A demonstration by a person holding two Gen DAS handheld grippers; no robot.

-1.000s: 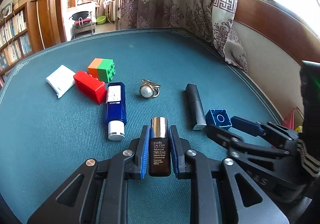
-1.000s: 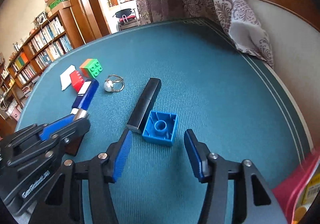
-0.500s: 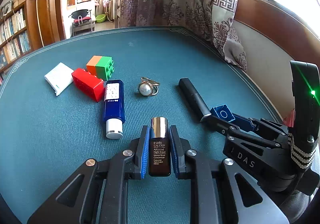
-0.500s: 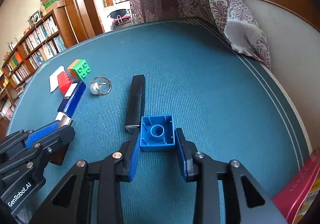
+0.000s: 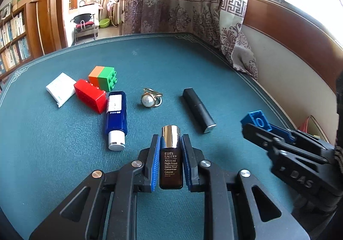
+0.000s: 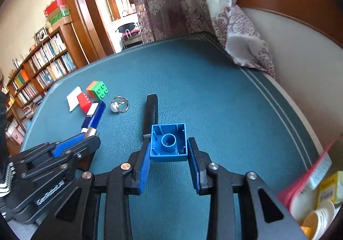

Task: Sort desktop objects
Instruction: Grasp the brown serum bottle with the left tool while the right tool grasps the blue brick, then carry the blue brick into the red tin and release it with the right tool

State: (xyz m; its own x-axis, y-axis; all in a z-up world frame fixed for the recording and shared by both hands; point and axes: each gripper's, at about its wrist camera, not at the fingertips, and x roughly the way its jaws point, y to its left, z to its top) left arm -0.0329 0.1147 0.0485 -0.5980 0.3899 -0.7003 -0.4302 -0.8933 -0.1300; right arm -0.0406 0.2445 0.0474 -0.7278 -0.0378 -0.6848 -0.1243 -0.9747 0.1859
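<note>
- Two grippers are in view, each clamped on one thing.
- The left gripper (image 5: 170, 161) has its blue pads closed tight on one small brown serum bottle (image 5: 171, 167) with a silver cap, label facing the camera; the bottle sits lengthwise between the fingers, cap end forward.
- The right gripper (image 6: 168, 155) has its pads pressed on the two side walls of one blue building block (image 6: 168, 142), hollow underside toward the camera. In the left wrist view the same block shows at the right, clear of the cloth.
- The teal table cover (image 5: 171, 64) carries six loose things in a rough row.
- One white packet (image 5: 60, 89) lies farthest left.
- One red building block (image 5: 91, 95) lies just beside it, overlapping the packet's edge.
- One orange-and-green block (image 5: 103, 78) stands just behind the red one; whether it is one piece or two joined, I cannot tell.
- One dark blue tube (image 5: 115, 114) with a white cap lies flat, its far end against the red block.
- One pearl ring (image 5: 151, 100) sits between the tube and the lipstick, apart from both.
- One black lipstick case (image 5: 198, 109) lies flat, to the right of the ring.
- That makes three building blocks counted by colour group: red, orange-green, blue.
</note>
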